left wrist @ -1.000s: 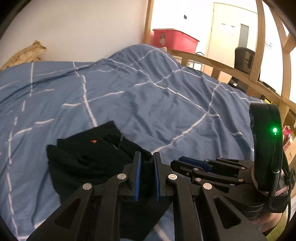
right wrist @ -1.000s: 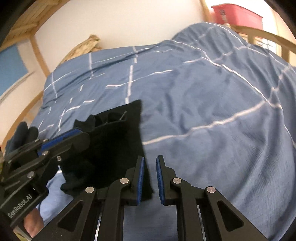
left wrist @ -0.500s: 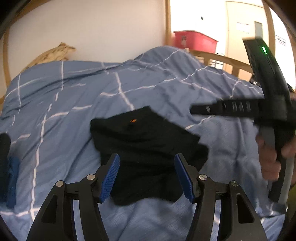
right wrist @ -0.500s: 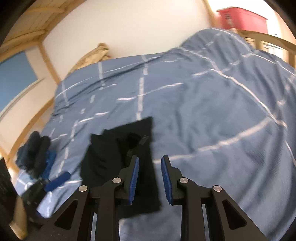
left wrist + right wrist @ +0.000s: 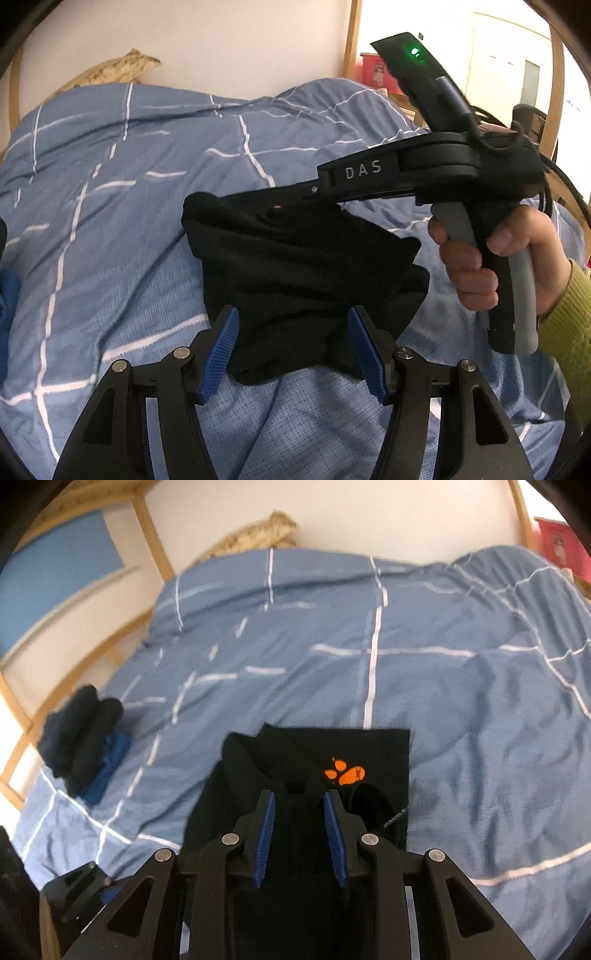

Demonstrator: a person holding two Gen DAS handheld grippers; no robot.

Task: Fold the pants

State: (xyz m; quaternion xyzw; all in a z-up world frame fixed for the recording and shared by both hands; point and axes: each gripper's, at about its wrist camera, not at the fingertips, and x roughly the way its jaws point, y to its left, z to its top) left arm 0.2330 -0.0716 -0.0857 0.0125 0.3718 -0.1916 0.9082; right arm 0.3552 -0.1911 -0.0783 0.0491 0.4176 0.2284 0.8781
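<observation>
- The black pants (image 5: pixel 295 266) lie folded into a compact bundle on the blue duvet (image 5: pixel 110 229) with white grid lines; in the left wrist view they fill the centre.
- The left gripper (image 5: pixel 293 350) hangs over the bundle's near edge with its blue pads (image 5: pixel 221 350) spread wide apart, one on each side of the fabric, clamping nothing.
- The right gripper (image 5: pixel 298 840) stands above the pants (image 5: pixel 314 775), its tongs partly apart and empty; dark cloth shows in the gap below them.
- An orange paw logo (image 5: pixel 345 773) sits on the pants at about 1 o'clock from the right gripper's tips.
- In the left wrist view a hand (image 5: pixel 491 258) in a green sleeve (image 5: pixel 561 325) holds the right gripper's handle at 3 o'clock.
- A stack of dark and blue folded clothes (image 5: pixel 81 746) rests on the duvet at 9 o'clock in the right wrist view, well apart from the pants.
- A red bin (image 5: pixel 373 70) stands beyond the bed at 1 o'clock.
</observation>
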